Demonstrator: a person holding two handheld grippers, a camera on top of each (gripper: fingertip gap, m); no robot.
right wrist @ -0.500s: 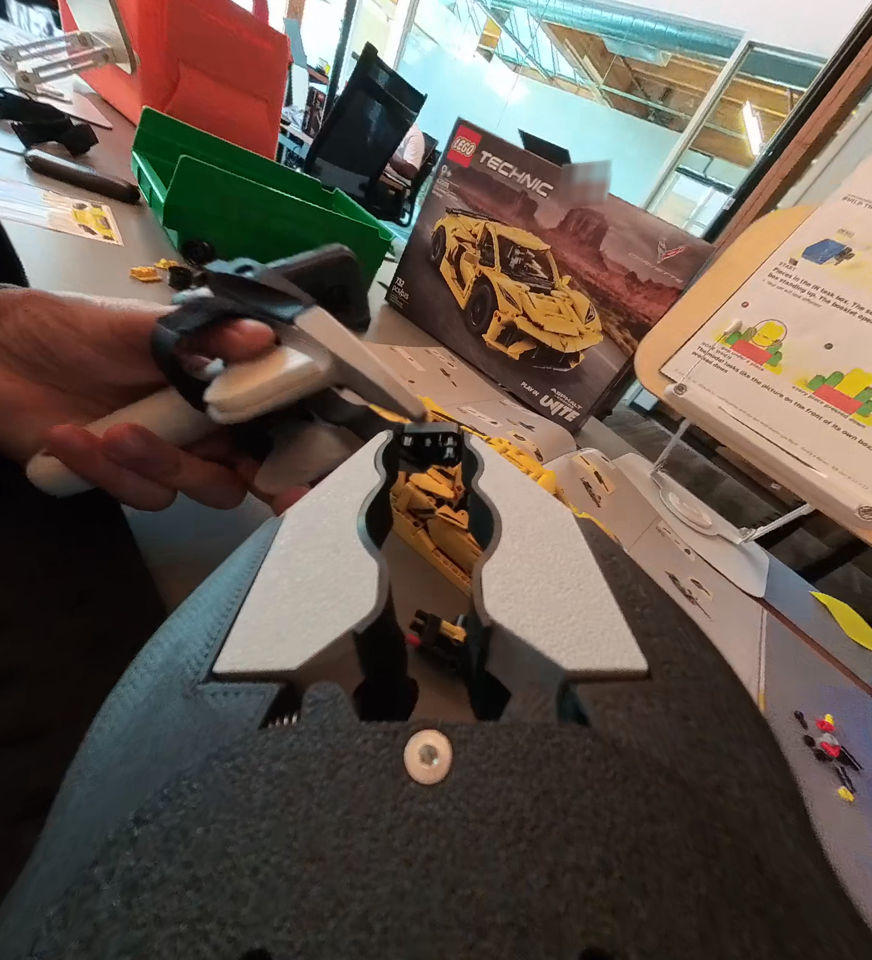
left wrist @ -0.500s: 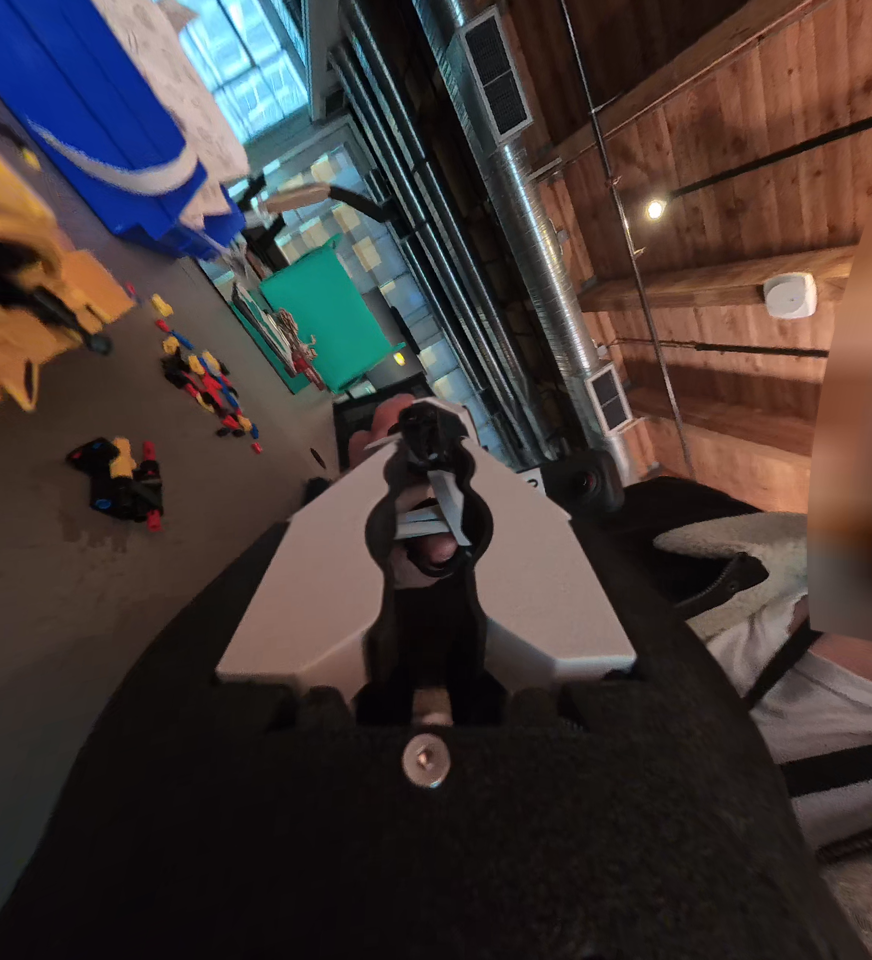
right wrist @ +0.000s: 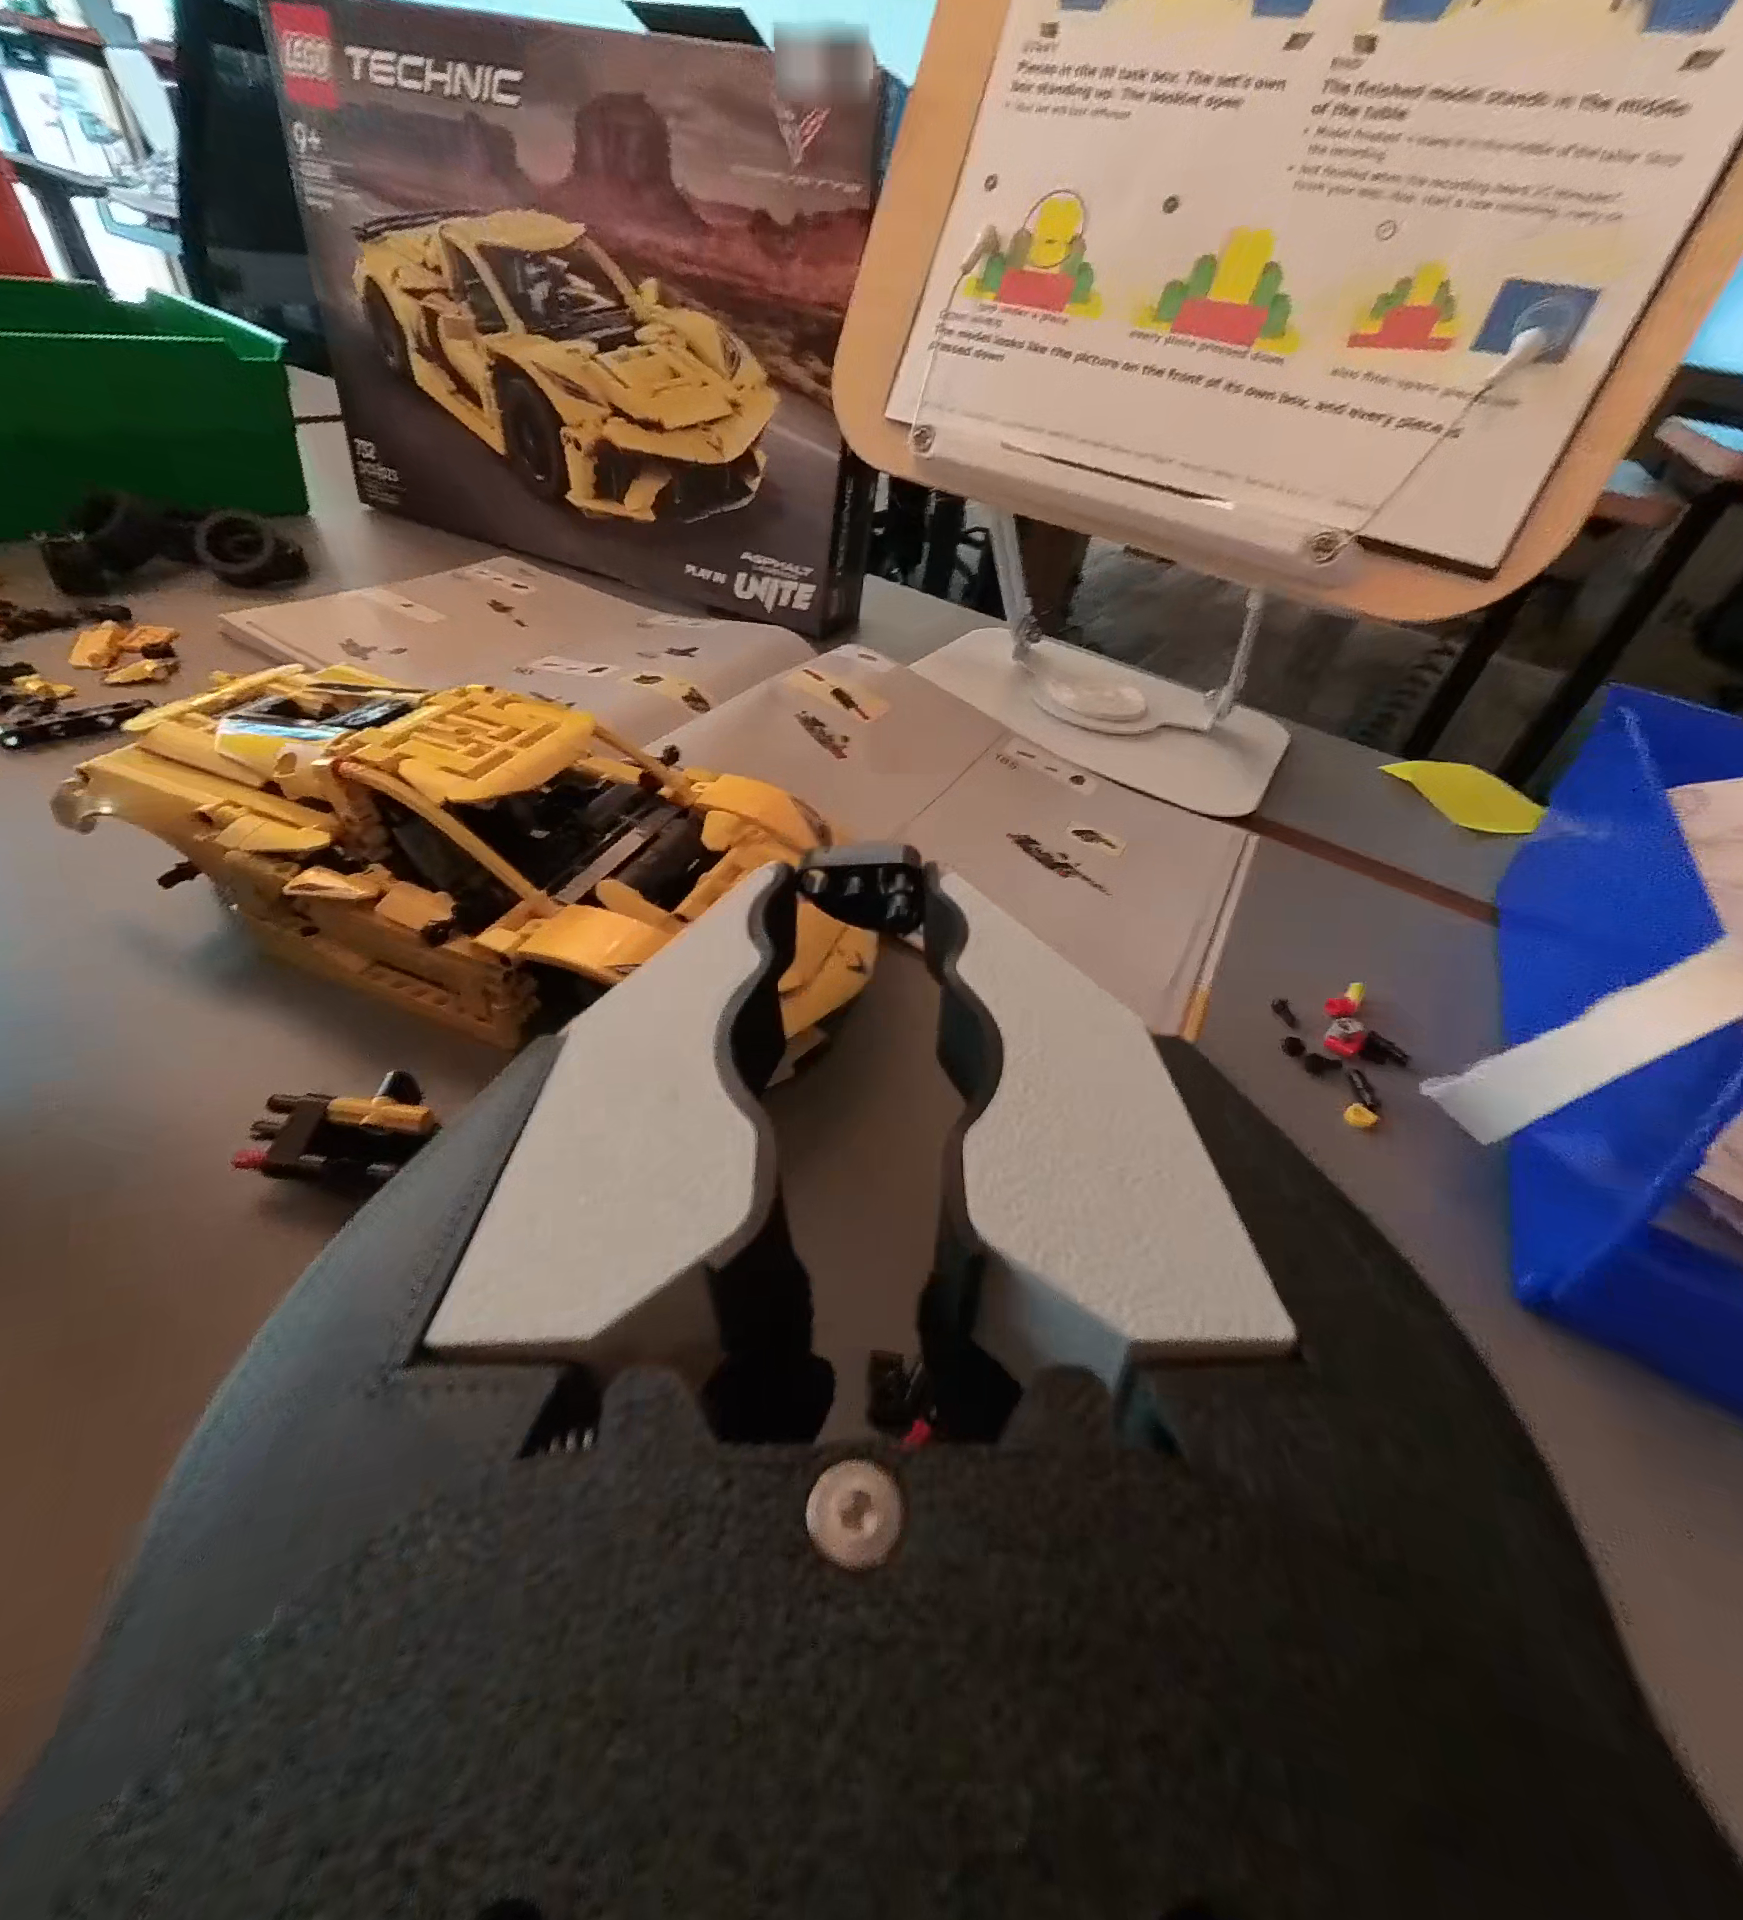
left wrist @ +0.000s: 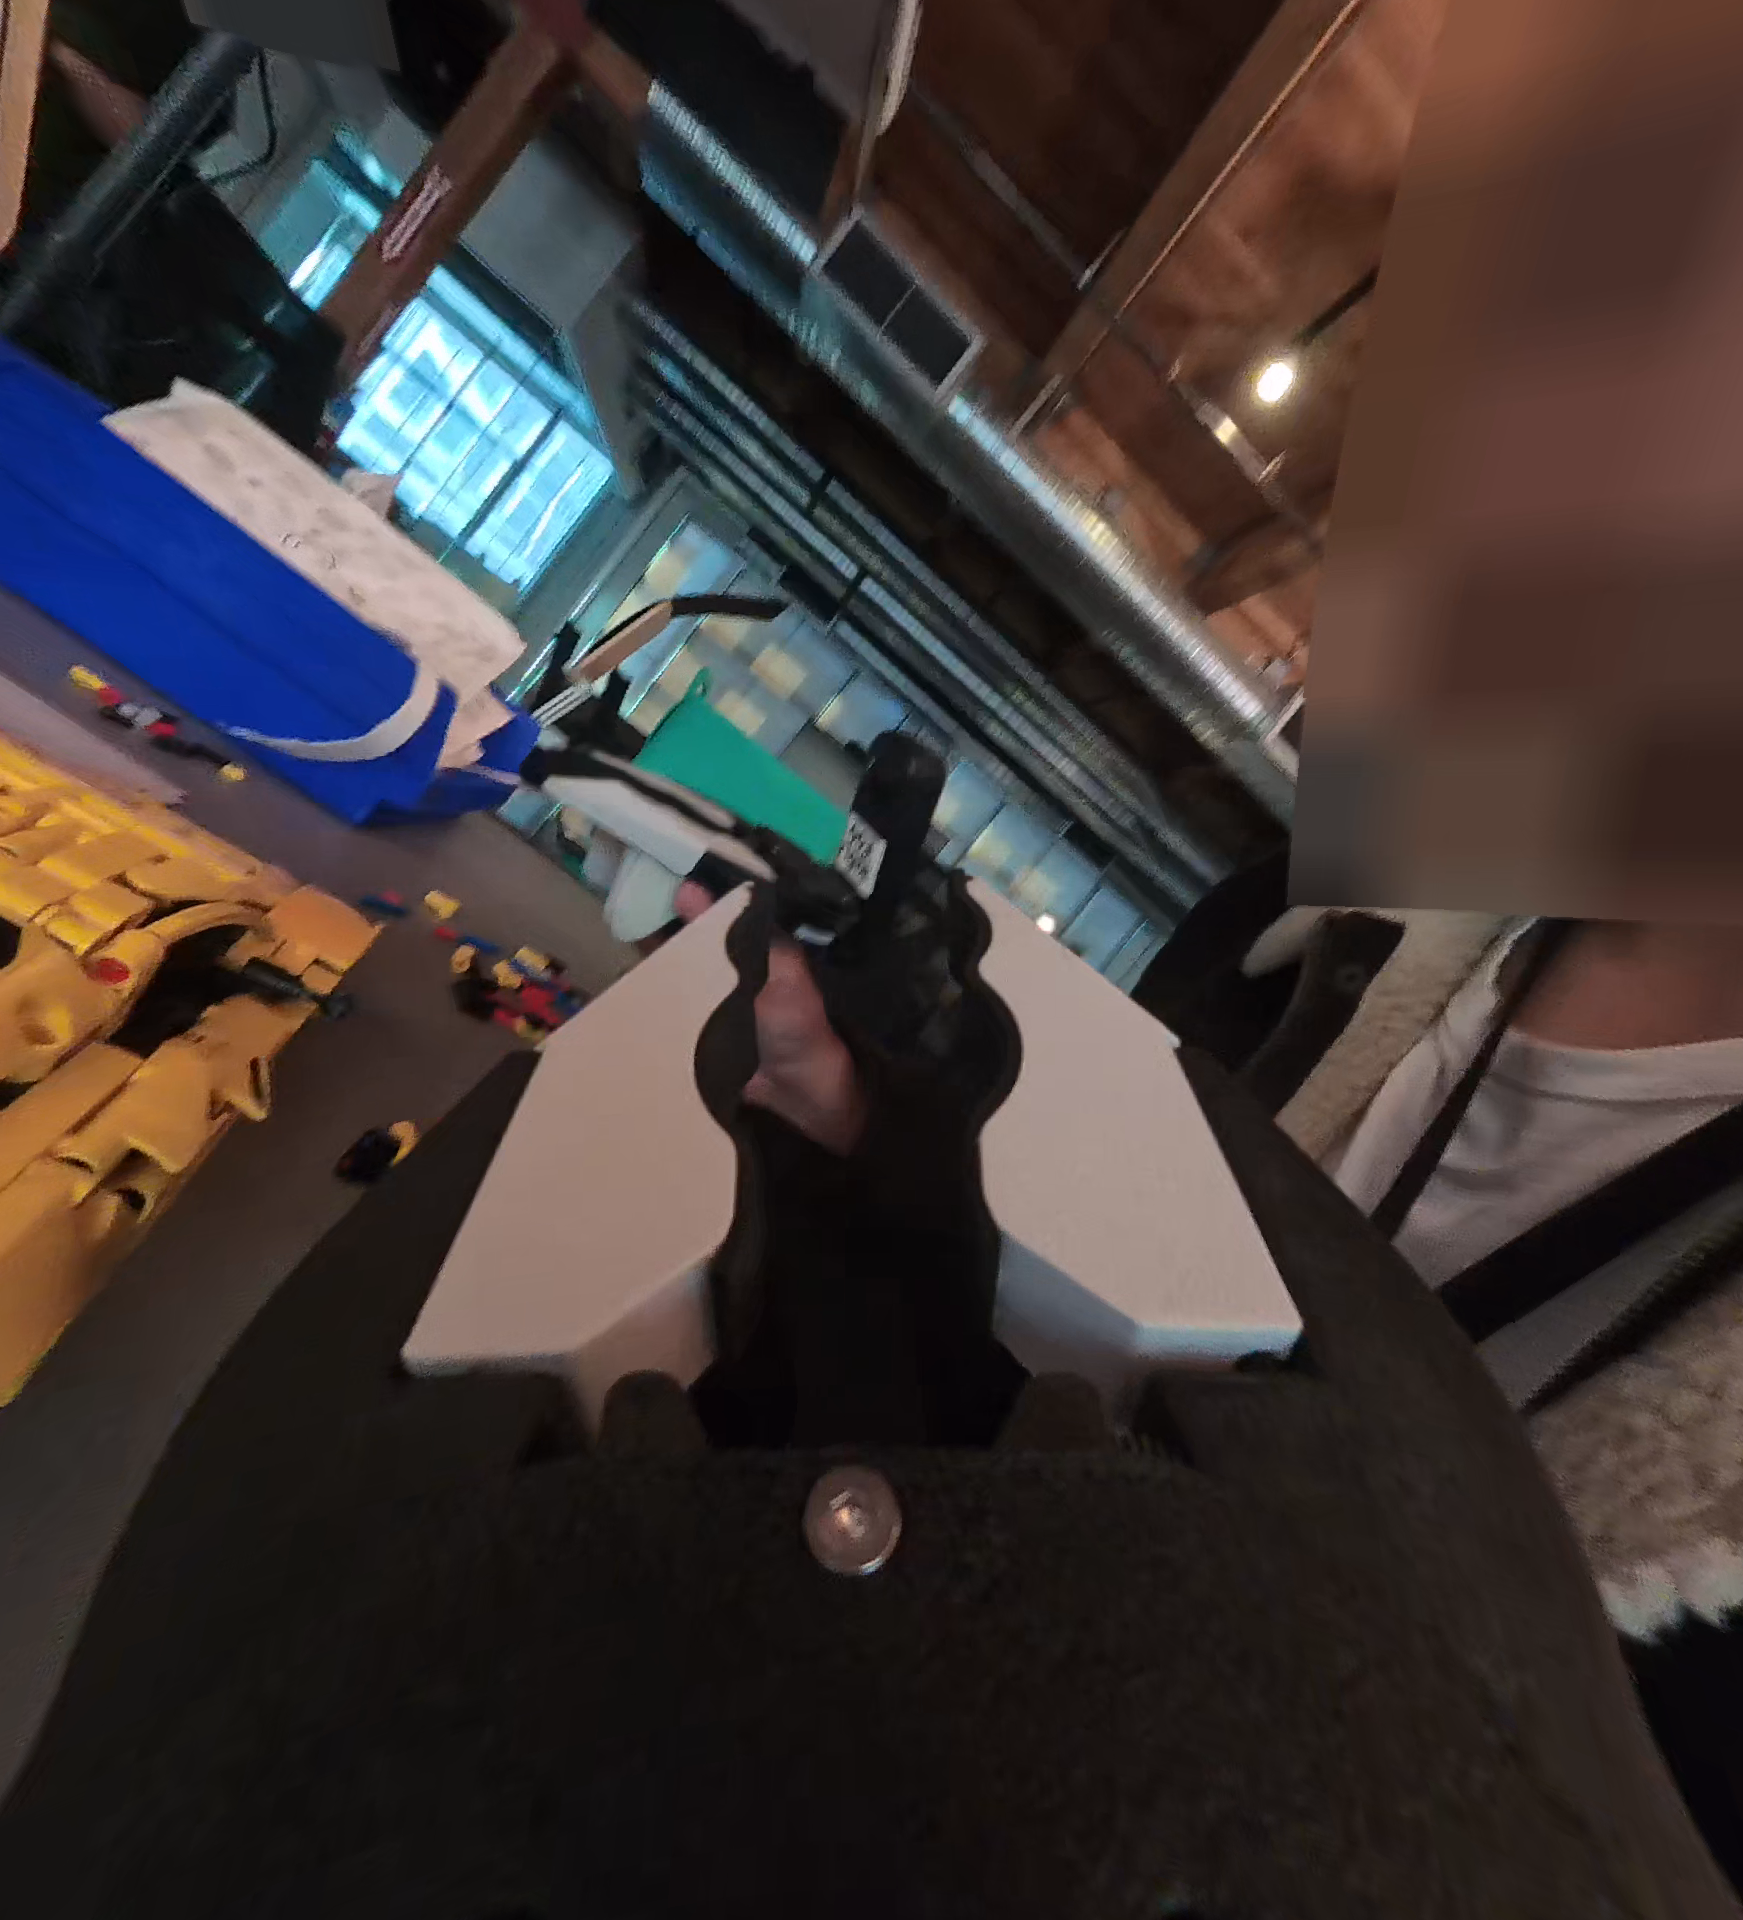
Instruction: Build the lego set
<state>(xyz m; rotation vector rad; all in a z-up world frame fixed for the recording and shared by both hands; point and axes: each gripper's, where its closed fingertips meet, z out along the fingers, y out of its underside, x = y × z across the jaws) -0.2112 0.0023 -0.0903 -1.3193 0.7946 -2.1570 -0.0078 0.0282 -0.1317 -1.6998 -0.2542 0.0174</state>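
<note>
A part-built yellow lego car (right wrist: 451, 831) stands on the grey table (right wrist: 67, 1091); it also shows at the left of the left wrist view (left wrist: 67, 987). My right gripper (right wrist: 862, 878) hovers just right of the car's front, shut on a small black lego piece (right wrist: 862, 891) at its tips. A small black-and-yellow sub-assembly (right wrist: 337, 1127) lies in front of the car. My left gripper (left wrist: 851, 894) is raised off the table and points toward the person; its jaws stand a little apart with nothing clearly held. A hand (left wrist: 794, 1039) and dark gripper parts show through the gap.
An open instruction booklet (right wrist: 950, 769) and the set's box (right wrist: 576, 312) lie behind the car. An instruction sheet on a stand (right wrist: 1314, 260) is at back right, a blue bin (right wrist: 1625, 1039) right, a green bin (right wrist: 88, 416) and tyres (right wrist: 243, 545) back left. Loose pieces (right wrist: 1340, 1039) lie scattered. Some 20 cm of space lies between my two pairs of fingers.
The two grippers have parted: the left gripper and its hand have left the right wrist view. The right gripper keeps the black piece. The left jaws have widened slightly and that view has swung.
</note>
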